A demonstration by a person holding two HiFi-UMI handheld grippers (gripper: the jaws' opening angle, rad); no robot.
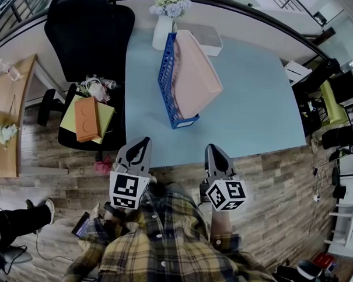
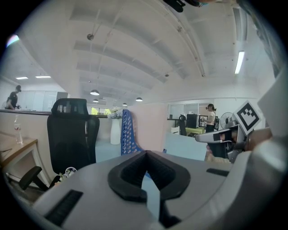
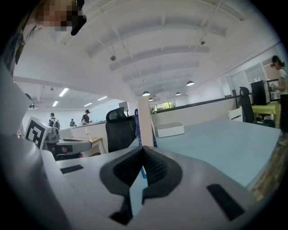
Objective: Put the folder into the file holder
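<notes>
The pink folder (image 1: 194,74) sits in the blue holder (image 1: 166,73) towards the back of the desk (image 1: 254,106). Its lower edge is down inside and its top leans away to the right, clear of the lattice wall. By the look of it the job is done, or as good as.

That would explain where the tools are. The left tool (image 1: 142,143) and the right tool (image 1: 214,148) both hang short of the near desk edge, close in front of the person's checked shirt and well apart from the holder. Each has its jaws brought fully together with nothing between them, so neither has hold of anything.

From above you get the layout: a vase (image 1: 162,31) of flowers just behind the holder, a white box (image 1: 207,39) beside it, and a black chair (image 1: 88,28) off the desk's left end. What that view hides is how tall the folder stands. The left gripper view shows its broad pink face rising above the blue wall, and also catches the right tool out at the side. The right gripper view sees the folder nearly edge-on, as a narrow upright strip, with the bare desk stretching away on the right and a few people far off in the room.
</notes>
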